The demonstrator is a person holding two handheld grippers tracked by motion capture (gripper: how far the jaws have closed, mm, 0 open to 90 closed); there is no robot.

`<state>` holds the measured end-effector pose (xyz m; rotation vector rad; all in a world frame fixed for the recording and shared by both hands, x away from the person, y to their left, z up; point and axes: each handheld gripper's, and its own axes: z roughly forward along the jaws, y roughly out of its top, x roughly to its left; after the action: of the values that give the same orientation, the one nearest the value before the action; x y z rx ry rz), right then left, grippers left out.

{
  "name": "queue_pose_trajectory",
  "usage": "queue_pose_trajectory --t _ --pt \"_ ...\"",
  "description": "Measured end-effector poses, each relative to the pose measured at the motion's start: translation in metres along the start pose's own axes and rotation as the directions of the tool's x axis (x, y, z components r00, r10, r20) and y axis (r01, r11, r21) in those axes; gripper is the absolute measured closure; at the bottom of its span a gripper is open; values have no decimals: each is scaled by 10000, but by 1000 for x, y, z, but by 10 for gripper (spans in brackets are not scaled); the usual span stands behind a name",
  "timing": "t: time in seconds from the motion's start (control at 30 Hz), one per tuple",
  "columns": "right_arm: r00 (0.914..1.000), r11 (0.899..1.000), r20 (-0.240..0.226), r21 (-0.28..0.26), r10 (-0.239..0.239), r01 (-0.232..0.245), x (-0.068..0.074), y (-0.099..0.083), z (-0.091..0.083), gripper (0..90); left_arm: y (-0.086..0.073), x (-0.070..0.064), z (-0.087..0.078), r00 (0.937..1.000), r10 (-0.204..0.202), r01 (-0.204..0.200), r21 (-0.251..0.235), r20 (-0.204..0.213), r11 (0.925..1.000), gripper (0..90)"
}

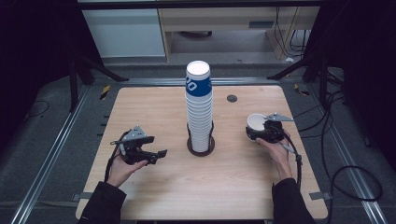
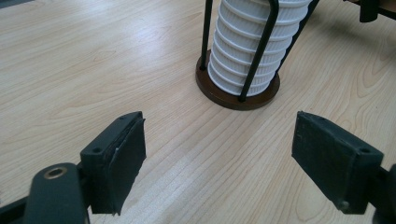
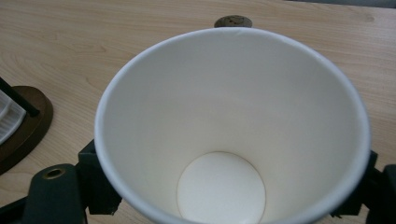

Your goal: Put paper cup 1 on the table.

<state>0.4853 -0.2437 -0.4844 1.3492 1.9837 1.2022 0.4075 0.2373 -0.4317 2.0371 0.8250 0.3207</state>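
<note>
A tall stack of white paper cups [image 1: 199, 107], the top one with a blue band, stands in a wire holder on a dark round base [image 1: 201, 146] at the table's middle. In the left gripper view the stack's ribbed lower part [image 2: 250, 51] rises ahead of my jaws. My left gripper [image 1: 156, 157] is open and empty, left of the stack. My right gripper [image 1: 256, 133] is shut on a single white paper cup [image 1: 256, 122], right of the stack. That cup [image 3: 233, 126] is upright and empty, mouth toward the camera.
The wooden table [image 1: 154, 107] has a small dark round grommet [image 1: 232, 98] at the back right. Cables trail on the floor at the right [image 1: 345, 177]. Metal rails run along both sides of the table.
</note>
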Motion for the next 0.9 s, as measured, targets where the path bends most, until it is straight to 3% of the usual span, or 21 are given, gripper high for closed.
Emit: queue_pose_trajectory --t 0.23,0.9 --pt "9999 9999 95 100 -119 118 0 1 -1 104 0 0 -1 10000 -13 13 -25 -10 10000 171" --pt "9983 9931 271 -1043 -513 539 10 24 -41 72 2 -4 -2 10000 47 -47 -15 22 10000 169"
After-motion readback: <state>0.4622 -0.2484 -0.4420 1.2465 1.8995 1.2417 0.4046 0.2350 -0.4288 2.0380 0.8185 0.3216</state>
